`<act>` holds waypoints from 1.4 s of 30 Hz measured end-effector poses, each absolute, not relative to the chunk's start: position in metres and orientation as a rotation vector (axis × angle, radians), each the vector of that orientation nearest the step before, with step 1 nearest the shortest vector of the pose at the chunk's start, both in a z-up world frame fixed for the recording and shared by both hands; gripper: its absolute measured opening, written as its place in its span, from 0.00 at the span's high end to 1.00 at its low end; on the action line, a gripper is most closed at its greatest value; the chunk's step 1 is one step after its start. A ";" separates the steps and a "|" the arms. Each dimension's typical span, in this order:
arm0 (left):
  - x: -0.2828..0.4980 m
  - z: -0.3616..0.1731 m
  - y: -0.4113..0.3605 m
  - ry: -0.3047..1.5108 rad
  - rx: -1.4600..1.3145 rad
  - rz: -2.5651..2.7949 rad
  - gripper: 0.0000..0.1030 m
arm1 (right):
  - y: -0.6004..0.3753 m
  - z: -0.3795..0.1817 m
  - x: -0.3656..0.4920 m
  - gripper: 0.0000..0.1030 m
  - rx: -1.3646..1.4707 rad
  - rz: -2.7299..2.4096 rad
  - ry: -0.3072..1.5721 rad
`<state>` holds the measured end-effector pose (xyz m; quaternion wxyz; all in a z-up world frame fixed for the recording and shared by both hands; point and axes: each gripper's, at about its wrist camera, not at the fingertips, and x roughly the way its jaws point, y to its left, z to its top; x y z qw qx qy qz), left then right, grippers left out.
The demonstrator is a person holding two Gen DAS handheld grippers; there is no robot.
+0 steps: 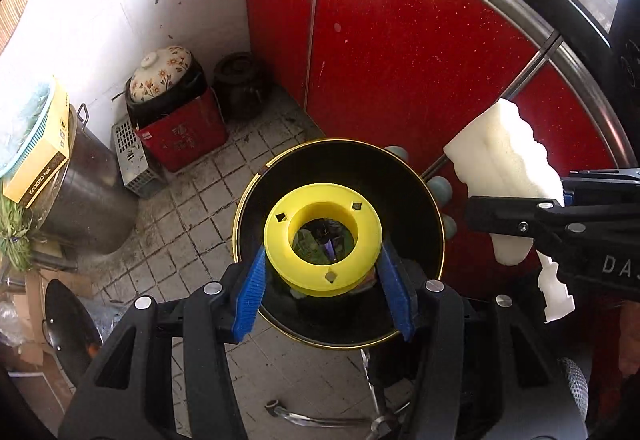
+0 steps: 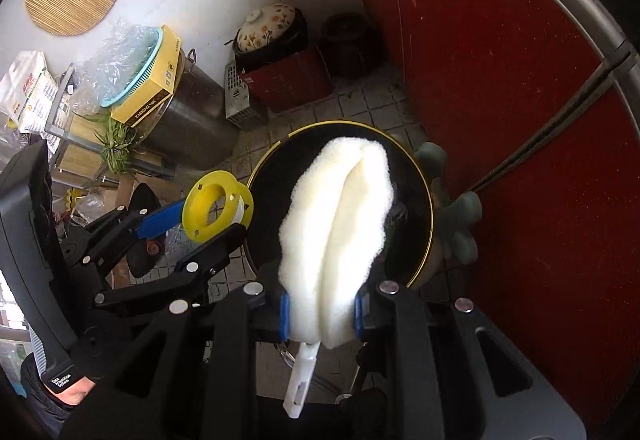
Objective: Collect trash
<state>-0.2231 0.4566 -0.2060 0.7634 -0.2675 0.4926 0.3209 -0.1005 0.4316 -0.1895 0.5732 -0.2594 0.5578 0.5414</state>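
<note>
My left gripper (image 1: 323,254) is shut on a yellow plastic spool (image 1: 322,236) and holds it right above the open black trash bin (image 1: 416,183) with a gold rim. Trash shows at the bin's bottom through the spool's hole. My right gripper (image 2: 320,314) is shut on a white foam sponge (image 2: 340,207) with a white plastic handle (image 2: 300,380), held over the same bin (image 2: 416,240). In the left wrist view the sponge (image 1: 504,167) is to the right of the bin. In the right wrist view the spool (image 2: 216,211) is at the bin's left rim.
Red cabinet doors (image 1: 400,59) stand behind the bin. A red box with a floral pot lid (image 1: 180,119), a dark jar (image 1: 240,83) and a steel stockpot (image 1: 88,191) stand on the tiled floor at the left. A green rubber glove (image 2: 456,215) hangs by the bin.
</note>
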 end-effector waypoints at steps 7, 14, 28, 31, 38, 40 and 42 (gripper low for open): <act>-0.223 -0.224 0.461 1.103 -0.609 0.701 0.36 | 0.443 -0.191 -0.098 0.23 -0.593 1.259 1.302; -0.227 -0.212 0.460 1.068 -0.614 0.741 0.16 | 0.428 -0.173 -0.094 0.20 -0.559 1.267 1.273; -0.133 -0.058 0.358 0.858 -0.385 0.536 0.10 | 0.185 0.006 -0.035 0.07 -0.227 0.979 0.840; -0.084 -0.025 0.305 0.812 -0.328 0.382 0.10 | 0.086 0.029 -0.005 0.07 -0.119 0.754 0.791; 0.008 0.016 0.152 0.734 -0.172 0.046 0.10 | -0.120 0.038 0.030 0.07 -0.007 0.256 0.779; 0.024 0.018 0.117 0.748 -0.147 -0.028 0.10 | -0.164 0.037 0.031 0.07 0.034 0.164 0.785; 0.034 0.019 0.090 0.770 -0.122 -0.083 0.10 | -0.198 0.035 0.027 0.07 0.064 0.090 0.787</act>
